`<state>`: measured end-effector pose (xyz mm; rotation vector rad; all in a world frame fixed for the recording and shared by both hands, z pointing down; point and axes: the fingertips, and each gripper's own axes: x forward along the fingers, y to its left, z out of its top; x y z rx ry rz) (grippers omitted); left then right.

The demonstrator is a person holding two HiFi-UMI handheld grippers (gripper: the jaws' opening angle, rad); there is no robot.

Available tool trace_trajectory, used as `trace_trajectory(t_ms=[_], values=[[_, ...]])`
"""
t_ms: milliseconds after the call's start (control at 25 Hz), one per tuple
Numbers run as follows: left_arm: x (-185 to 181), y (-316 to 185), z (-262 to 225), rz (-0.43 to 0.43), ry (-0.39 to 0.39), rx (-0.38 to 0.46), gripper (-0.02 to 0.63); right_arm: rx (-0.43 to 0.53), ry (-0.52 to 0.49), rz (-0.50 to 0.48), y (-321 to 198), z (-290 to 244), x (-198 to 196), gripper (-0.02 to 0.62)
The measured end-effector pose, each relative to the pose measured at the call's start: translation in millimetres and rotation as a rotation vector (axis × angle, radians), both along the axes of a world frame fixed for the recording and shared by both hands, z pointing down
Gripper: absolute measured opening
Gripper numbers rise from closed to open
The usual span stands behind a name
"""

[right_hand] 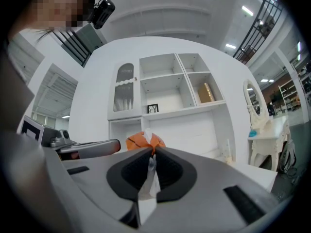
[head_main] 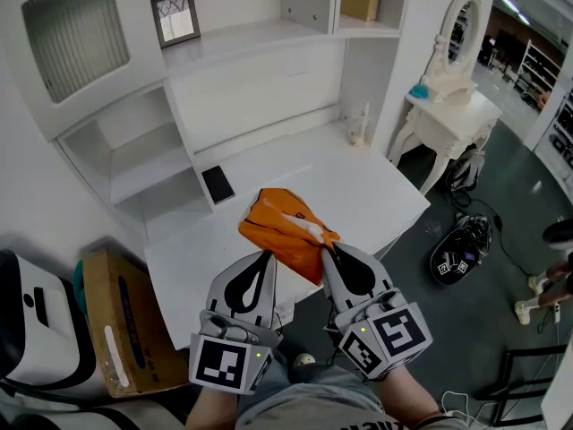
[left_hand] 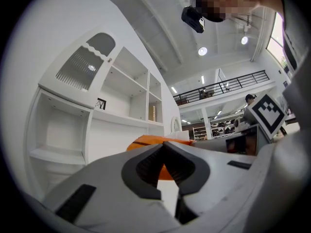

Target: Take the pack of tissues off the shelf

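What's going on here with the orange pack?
A person holds a two-jaw gripper in each hand. The right gripper is shut on a flap of the orange plastic pack of tissues, which is off the white shelf unit and over the white desk. The left gripper has its jaws together at the pack's near edge. Whether it pinches the wrapper is unclear.

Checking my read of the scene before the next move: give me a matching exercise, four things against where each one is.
1. pack of tissues
2. picture frame
3. black slab
4. oval mirror

A. flat on the white desk
B. on the small dressing table
C. pinched in the right gripper
D. standing on a shelf

Pairs: 1-C, 2-D, 3-A, 4-B.
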<state>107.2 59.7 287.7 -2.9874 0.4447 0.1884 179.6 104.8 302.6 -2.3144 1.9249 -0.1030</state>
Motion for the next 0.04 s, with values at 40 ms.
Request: trace_trajectory(t_ms=[40], values=[[0.9, 2.6, -0.1, 0.000, 0.000, 0.003, 0.025, 0.001, 0.000, 0.000, 2.4, 0.3, 0.8, 0.025]])
